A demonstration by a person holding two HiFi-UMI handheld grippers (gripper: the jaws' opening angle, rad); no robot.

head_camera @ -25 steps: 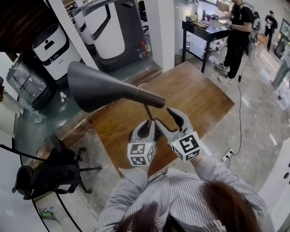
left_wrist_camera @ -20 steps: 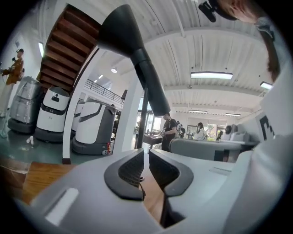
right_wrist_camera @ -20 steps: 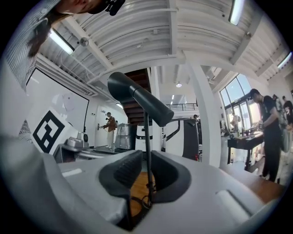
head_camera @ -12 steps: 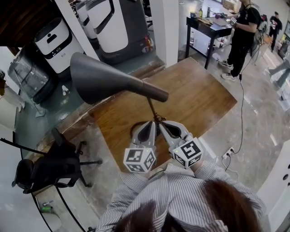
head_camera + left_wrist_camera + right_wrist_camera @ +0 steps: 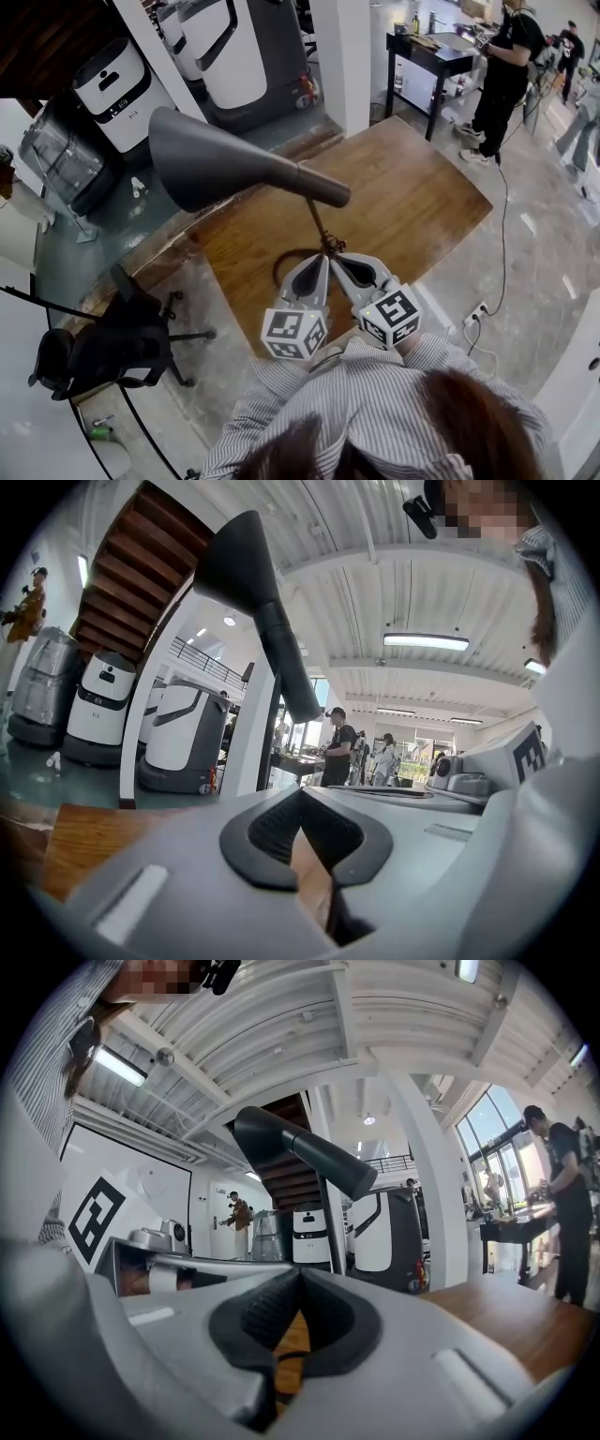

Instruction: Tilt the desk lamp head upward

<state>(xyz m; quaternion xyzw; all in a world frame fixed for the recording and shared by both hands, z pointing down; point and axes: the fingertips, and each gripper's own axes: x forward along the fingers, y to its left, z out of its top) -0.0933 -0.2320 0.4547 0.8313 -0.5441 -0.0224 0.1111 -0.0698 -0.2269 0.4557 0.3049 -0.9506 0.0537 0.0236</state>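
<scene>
1. Your left tongs (image 5: 317, 265) are closed, tips together. In the left gripper view only bench wood shows thru the hollow between the pads.
2. Your right tongs (image 5: 341, 263) are closed tip to tip as well. Thru their hollow you see wood and a thin dark curve; can't tell what the curve is.
3. Both tongs sit side by side low over the near edge of the wooden bench (image 5: 403, 197), tips just beside the foot of the lamp stem (image 5: 317, 223). The marker cubes (image 5: 293, 333) face your chest.
4. The desk lamp stands at the near-left part of the bench, right in front of you. Its dark grey cone head (image 5: 211, 169) hangs above the bench's left edge, wide mouth pointing left and away from you, narrow end over the stem.
5. In both gripper views the head's wide end sits higher in frame than its narrow end.
6. The stem is thin and leans a bit, running from the narrow end down to a dark ring base (image 5: 278, 269) on the wood, next to the left tongs.
7. Neither pair touches the head; it's well above them.
8. Surroundings: black office chair (image 5: 103, 352) on the floor to your left, white machines (image 5: 112, 94) beyond the bench, a person in black (image 5: 502, 66) at a black table (image 5: 427, 52) far right, and a cable (image 5: 497, 244) trailing across the floor.
</scene>
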